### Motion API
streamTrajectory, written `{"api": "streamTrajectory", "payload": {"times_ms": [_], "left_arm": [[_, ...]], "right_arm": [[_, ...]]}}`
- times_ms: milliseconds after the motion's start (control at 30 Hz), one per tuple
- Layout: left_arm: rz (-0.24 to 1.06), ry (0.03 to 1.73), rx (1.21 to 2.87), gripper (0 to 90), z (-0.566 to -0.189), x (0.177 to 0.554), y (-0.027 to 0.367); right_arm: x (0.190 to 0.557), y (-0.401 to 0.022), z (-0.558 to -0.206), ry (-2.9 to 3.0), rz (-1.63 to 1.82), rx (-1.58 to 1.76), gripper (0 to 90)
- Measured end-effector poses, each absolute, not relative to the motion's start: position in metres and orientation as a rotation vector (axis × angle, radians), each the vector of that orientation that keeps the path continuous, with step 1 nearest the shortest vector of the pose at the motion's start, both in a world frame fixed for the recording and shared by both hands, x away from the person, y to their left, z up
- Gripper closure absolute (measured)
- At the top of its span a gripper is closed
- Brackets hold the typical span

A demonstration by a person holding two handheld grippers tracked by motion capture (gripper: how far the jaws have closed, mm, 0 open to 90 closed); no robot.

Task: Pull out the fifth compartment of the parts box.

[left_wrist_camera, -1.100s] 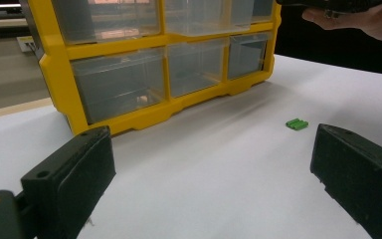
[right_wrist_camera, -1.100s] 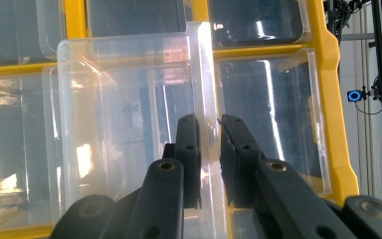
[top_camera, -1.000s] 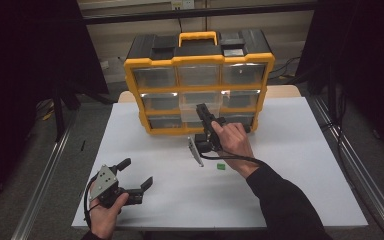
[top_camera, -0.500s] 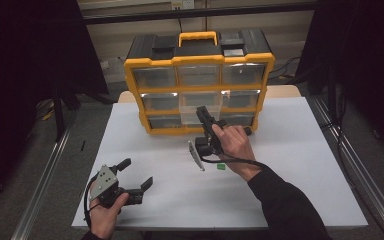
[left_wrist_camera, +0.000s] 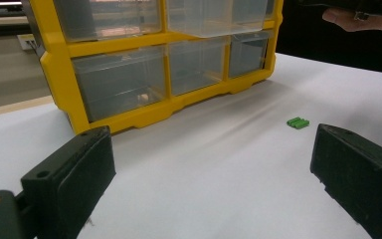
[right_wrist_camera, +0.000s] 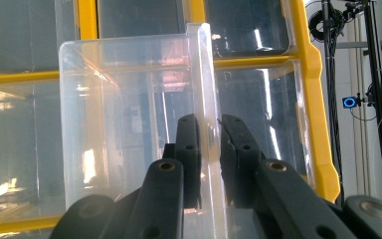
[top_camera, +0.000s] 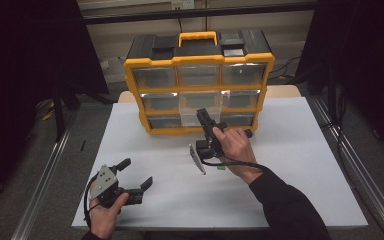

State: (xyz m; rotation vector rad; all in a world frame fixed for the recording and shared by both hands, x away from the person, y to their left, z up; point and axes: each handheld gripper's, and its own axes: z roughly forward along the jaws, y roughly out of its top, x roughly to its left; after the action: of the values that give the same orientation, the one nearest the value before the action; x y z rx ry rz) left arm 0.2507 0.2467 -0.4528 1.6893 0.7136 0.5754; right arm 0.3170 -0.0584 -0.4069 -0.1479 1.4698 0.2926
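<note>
Clear plastic drawer (right_wrist_camera: 129,114) — pulled partway out of yellow organizer's (top_camera: 135,95) middle row, upright.

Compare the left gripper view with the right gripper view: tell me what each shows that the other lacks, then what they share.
Left gripper view alone: the small green part lying on the white table, framed by the left gripper with its jaws wide apart, and a hand at the top right corner.

Right gripper view alone: the right gripper clamped on the front wall of the pulled-out clear drawer, close up.

Both: the yellow organizer with its clear drawers.
</note>
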Motion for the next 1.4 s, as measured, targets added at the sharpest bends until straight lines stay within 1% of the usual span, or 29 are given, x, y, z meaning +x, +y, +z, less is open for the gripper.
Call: {"api": "streamTrajectory", "payload": {"times_ms": [767, 1400], "left_arm": [[0.581, 0.711, 1.695, 3.6, -0.453, 0.251, 0.247], [0.581, 0.712, 1.696, 3.6, -0.453, 0.251, 0.247]], "right_arm": [[0.302, -0.057, -0.409, 1.469, 0.311, -0.163, 79.3], [0.299, -0.057, -0.409, 1.472, 0.319, -0.182, 79.0]]}}
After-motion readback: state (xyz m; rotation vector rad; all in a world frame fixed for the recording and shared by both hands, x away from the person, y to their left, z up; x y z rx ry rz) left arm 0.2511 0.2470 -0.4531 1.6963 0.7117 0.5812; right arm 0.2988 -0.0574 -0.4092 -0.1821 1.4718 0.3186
